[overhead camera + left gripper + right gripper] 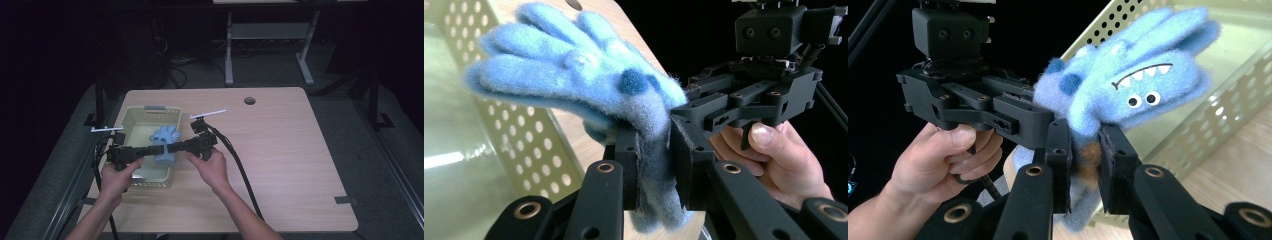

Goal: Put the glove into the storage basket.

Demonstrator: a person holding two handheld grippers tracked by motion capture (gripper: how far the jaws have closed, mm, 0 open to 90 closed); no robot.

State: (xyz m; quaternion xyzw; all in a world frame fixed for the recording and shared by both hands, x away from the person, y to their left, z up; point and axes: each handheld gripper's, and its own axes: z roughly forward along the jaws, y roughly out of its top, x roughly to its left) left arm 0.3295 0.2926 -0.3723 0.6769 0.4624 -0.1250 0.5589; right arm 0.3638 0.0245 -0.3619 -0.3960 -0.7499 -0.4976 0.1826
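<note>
No writing or brand shows anywhere. The left gripper clamps its jaws on the cuff end of the blue glove, held above the pale green basket at the table's left side. The glove's stitched toothy mouth and two eyes face the right gripper view; its long axis runs cuff near, fingers away. The right gripper pinches the same cuff, hiding its middle.
</note>
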